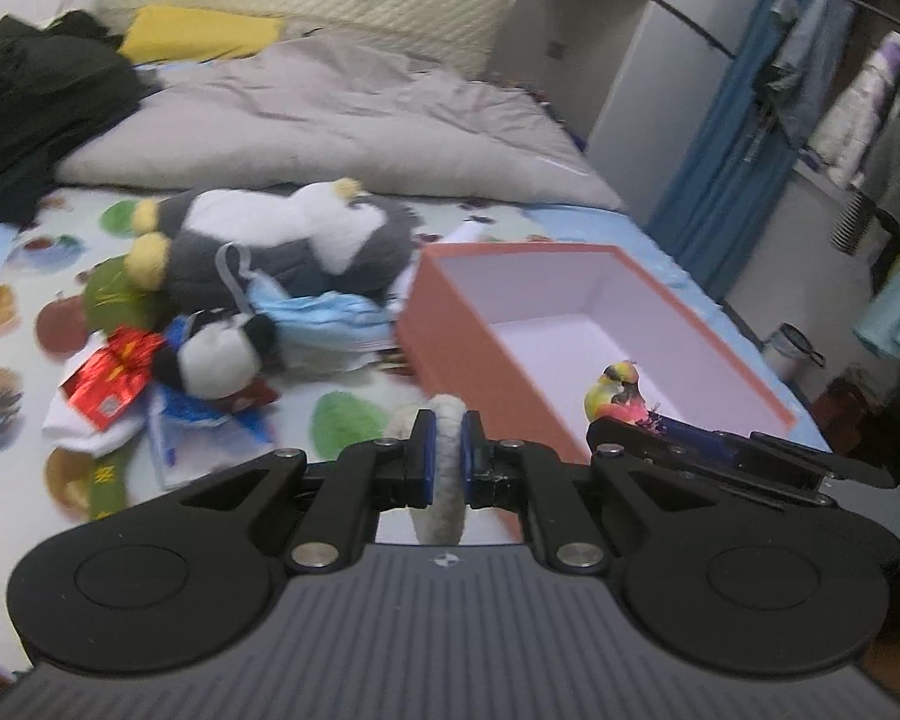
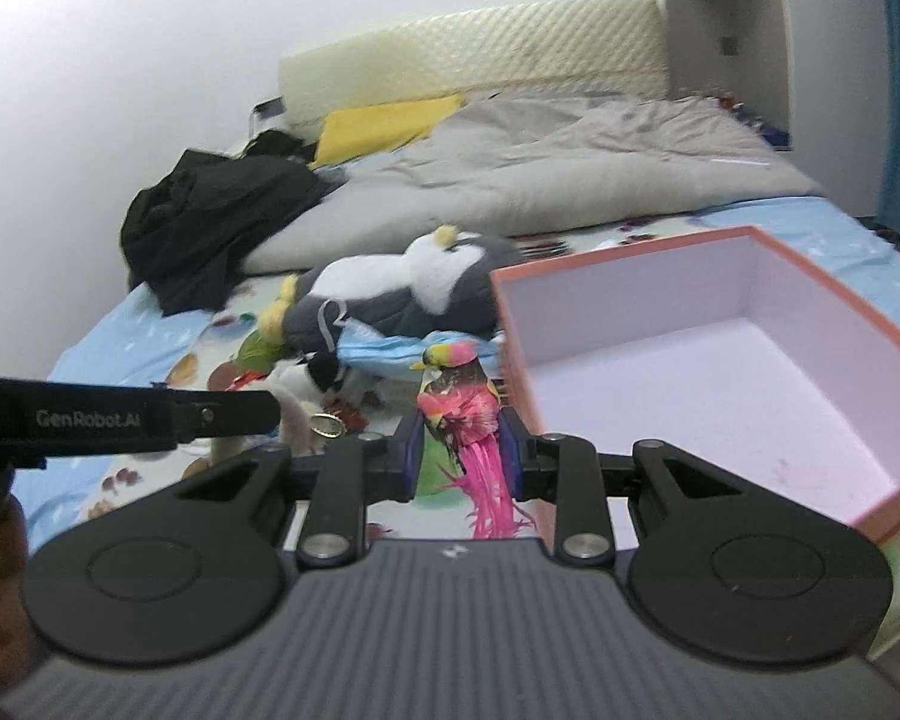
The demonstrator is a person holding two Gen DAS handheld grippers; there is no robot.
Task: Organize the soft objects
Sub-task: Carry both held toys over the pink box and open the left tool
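My left gripper (image 1: 446, 450) is shut on a fluffy white plush piece (image 1: 442, 516), held just left of the orange box (image 1: 570, 324). My right gripper (image 2: 459, 450) is shut on a colourful feathered toy bird (image 2: 462, 408), held at the near left corner of the box (image 2: 720, 360); the bird also shows in the left wrist view (image 1: 621, 399) at the box's near rim. The box is open with a pale lilac inside. A large grey-and-white plush penguin (image 1: 282, 246) and a small panda plush (image 1: 222, 360) lie on the bed left of the box.
Blue face masks (image 1: 324, 312), red packets (image 1: 114, 378) and green plush (image 1: 114, 300) lie around the panda. A grey duvet (image 1: 342, 120), black clothes (image 1: 36, 114) and a yellow pillow (image 1: 198, 30) lie further back. Hanging clothes (image 1: 840, 90) stand right of the bed.
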